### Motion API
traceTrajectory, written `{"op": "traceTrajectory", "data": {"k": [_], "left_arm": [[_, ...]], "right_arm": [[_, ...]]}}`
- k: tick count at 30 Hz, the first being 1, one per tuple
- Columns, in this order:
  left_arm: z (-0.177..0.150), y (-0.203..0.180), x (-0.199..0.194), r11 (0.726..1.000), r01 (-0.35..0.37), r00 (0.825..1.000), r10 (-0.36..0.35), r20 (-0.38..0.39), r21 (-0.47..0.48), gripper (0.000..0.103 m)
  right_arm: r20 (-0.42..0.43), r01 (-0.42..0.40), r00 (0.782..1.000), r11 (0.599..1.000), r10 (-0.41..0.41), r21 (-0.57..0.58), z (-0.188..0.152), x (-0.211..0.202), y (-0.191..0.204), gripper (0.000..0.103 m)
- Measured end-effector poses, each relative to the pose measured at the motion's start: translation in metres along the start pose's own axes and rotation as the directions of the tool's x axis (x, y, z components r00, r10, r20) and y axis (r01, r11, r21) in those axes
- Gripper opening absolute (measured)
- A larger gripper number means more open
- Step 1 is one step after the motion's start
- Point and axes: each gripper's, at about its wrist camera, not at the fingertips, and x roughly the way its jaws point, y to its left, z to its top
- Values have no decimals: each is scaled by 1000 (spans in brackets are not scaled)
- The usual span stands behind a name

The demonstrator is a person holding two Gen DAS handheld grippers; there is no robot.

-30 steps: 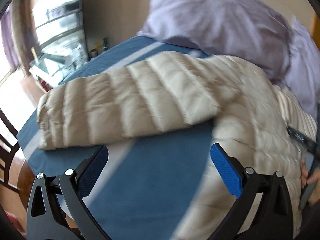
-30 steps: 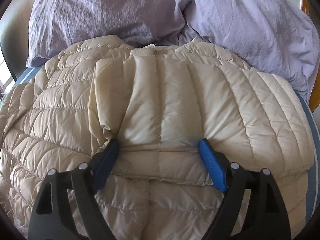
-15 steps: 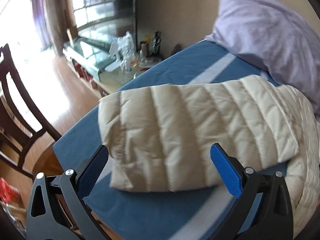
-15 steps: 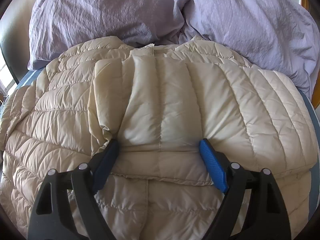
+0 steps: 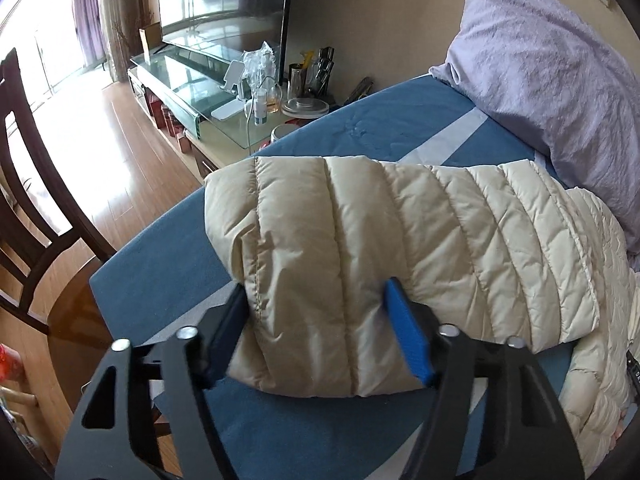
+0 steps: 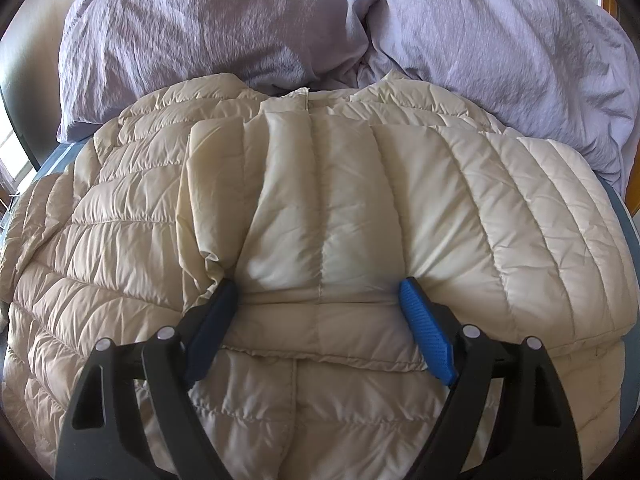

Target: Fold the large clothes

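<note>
Both sets of fingers are squeezing puffy fabric. Left gripper (image 5: 316, 312) has just been closing, and its pads are now pinching the cuff end of the left sleeve (image 5: 360, 248). Right gripper (image 6: 318, 304) is standing wide, pressing in on the other sleeve (image 6: 320, 208), which is lying folded across the cream down jacket (image 6: 120, 240) on the blue bed (image 5: 168, 248). So I'm guessing we're maybe halfway: one sleeve in, one still sticking out sideways, long axis running toward the lilac pillows (image 6: 208, 24).
</note>
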Motion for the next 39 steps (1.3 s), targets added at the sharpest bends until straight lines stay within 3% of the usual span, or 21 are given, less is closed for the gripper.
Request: {"op": "traceTrajectory", "data": {"k": [7,9,16,24,30,39], "left_arm": [[2,-10,-1,999,-21,1000,21,2,38,14],[5,-13,-6,999,-17,1000,17,9,48,9],[23,-37,-48,995,44,995,-52,82,87,7],[37,-103,-89,964,222,966,-238,103,145,7],[18,-182,-110,906,334,929,-363,72,259,7],[-29,-295,-120,792,474,869,-490,-62,384,7]], "right_arm": [[0,0,1000,1000,0,0,0,0,-1,84],[0,0,1000,1000,0,0,0,0,0,84],[-22,29,999,999,-30,-32,3,-5,3,87],[-52,-14,999,999,12,-30,-4,-35,-7,92],[-51,-52,997,998,50,-32,-14,-58,-17,93],[-29,-47,998,999,47,16,-32,-85,-58,93]]}}
